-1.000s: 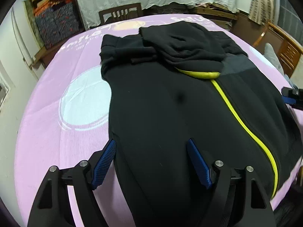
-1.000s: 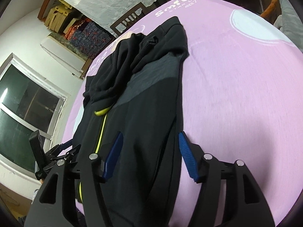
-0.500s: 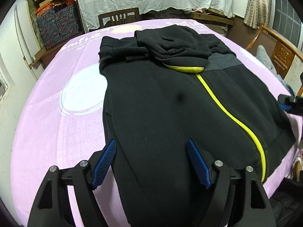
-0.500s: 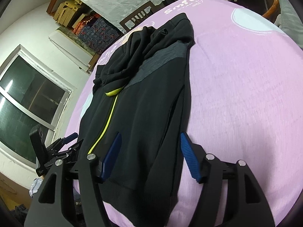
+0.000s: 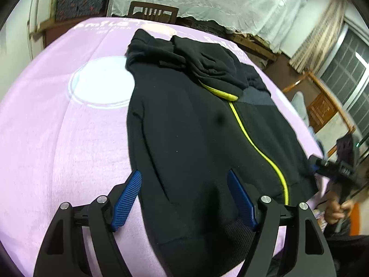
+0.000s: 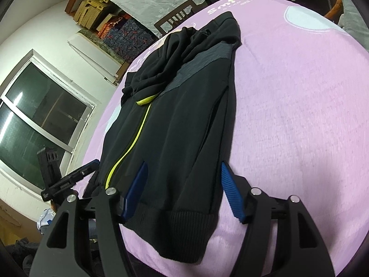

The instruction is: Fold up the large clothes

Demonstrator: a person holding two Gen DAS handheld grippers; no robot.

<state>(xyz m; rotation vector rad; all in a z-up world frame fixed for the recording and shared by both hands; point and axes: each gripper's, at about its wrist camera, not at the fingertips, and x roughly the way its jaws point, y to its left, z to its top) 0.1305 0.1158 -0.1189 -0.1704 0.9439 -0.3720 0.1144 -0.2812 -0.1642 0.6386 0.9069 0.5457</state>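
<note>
A black zip-up jacket (image 5: 191, 138) lies spread flat, front up, on a desk covered with a pink cloth (image 5: 57, 138) — its hem toward the cameras, its hood and collar bunched at the far end. A yellow-green zipper (image 5: 256, 147) runs down the front from the collar to the ribbed hem (image 6: 184, 221), and a grey panel (image 6: 200, 67) crosses the shoulder on the right side. The left tongs (image 5: 184, 198) hang above the hem near the garment's left edge, blue pads (image 5: 125, 198) spread wide with nothing between them but the cloth below; whether they touch the fabric cannot be told. The right tongs (image 6: 182, 191) hover over the hem's right corner, likewise wide apart and holding nothing — one blue pad (image 6: 230, 191) over the pink cloth just past the jacket's edge, the other over the black fabric. A white circle (image 5: 101, 85) is printed on the cloth beside the jacket's left shoulder. A wooden chair (image 5: 153, 13) stands behind the far end of the desk, and a window (image 6: 34, 120) is in the wall to the left.
</note>
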